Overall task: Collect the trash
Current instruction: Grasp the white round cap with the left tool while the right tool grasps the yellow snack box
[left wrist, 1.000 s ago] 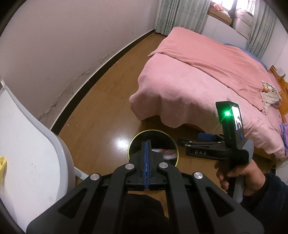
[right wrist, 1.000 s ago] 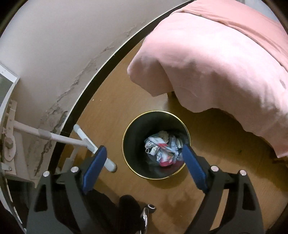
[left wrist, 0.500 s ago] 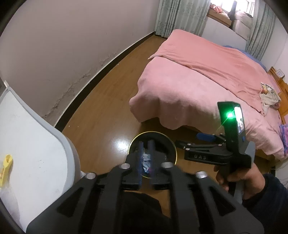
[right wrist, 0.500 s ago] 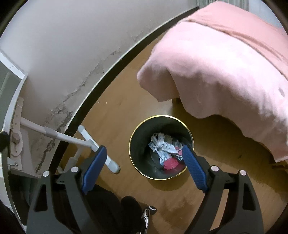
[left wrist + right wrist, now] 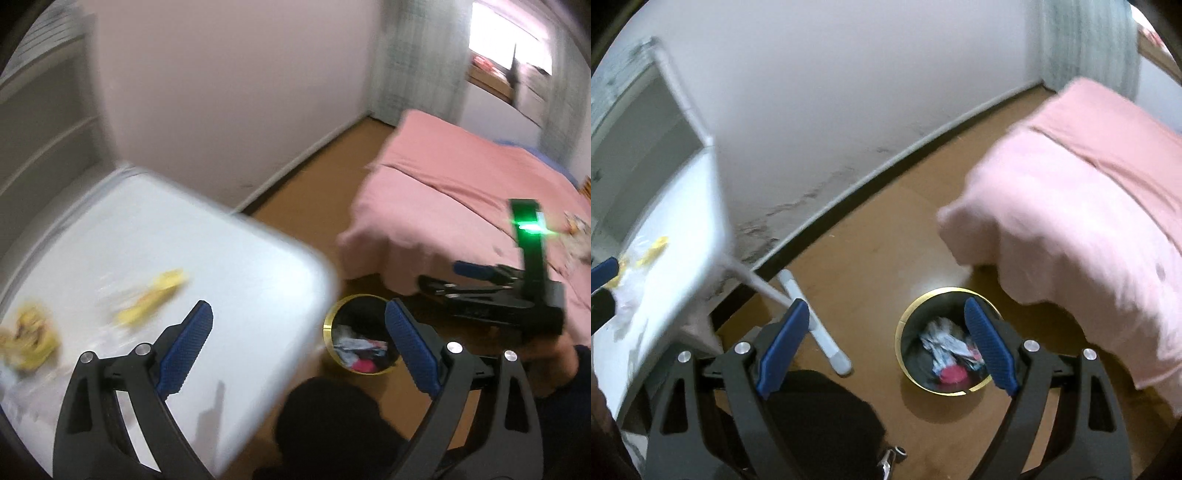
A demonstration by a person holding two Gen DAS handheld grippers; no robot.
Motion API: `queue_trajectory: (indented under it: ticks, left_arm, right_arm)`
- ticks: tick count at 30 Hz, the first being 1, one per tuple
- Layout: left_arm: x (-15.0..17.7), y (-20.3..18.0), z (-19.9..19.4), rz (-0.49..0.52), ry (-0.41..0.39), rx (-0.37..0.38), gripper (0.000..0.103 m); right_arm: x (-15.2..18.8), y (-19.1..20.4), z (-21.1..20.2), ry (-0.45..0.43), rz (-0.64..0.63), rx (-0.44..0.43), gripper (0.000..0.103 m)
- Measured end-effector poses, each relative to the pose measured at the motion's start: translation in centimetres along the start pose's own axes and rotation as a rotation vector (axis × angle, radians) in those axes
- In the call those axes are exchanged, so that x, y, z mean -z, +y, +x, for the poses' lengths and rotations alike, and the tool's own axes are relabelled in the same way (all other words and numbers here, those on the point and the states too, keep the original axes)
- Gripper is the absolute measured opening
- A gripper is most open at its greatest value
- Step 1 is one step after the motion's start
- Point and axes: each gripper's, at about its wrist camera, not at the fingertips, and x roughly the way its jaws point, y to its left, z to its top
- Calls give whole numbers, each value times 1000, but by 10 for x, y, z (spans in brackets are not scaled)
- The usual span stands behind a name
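Observation:
A black bin with a gold rim (image 5: 327, 329) (image 5: 900, 334) stands on the wooden floor and holds crumpled wrappers (image 5: 352, 345) (image 5: 940, 345). My left gripper (image 5: 299, 345) hovers over the corner of a white table (image 5: 229, 254), its jaws opening with nothing between them. Blurred yellow scraps (image 5: 153, 297) (image 5: 31, 334) lie on the tabletop ahead of it. My right gripper (image 5: 886, 345) hangs open and empty high above the bin, a little to its left. In the left wrist view a hand (image 5: 550, 350) holds it to the right of the bin.
A bed with a pink cover (image 5: 461, 199) (image 5: 1089, 206) fills the right side. White table legs (image 5: 816, 325) stand near the wall's dark skirting. A grey shelf unit (image 5: 44, 129) rises behind the table. Curtains (image 5: 413, 62) hang at the far end.
The left jaws went from shut to wide open. Both hands rose and swung left, so the tabletop with its yellow scraps came into view and the bin dropped lower in view.

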Motion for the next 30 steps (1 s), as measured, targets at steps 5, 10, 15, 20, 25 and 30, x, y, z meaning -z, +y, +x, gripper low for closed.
queue_trajectory:
  ticks: [5,10,15,20,25,30]
  left_arm:
    - [35,88,-57,-133,-48,-147,92]
    - [80,186,-113,-291,-64,-338,92]
    - [129,263,-136,-425,-32,-475,92]
    - [156,305,-129,-522,13,-476,92]
    - [156,318,-108,-513,45,-449,92]
    - [153,325,-92,-485,74,-444,89]
  right_arm:
    - [-16,90,-25,-64,-160,-107,83]
    - [-27,218,-42,-86,-387,-286,83]
    - [-22,345,-30,-33,-644,-427,83]
    - [-6,430,1,44,-838,-425,83]
    - [-7,467,34,94,-909,-358,79]
    - [-9,471,62,154,-919,-329,51]
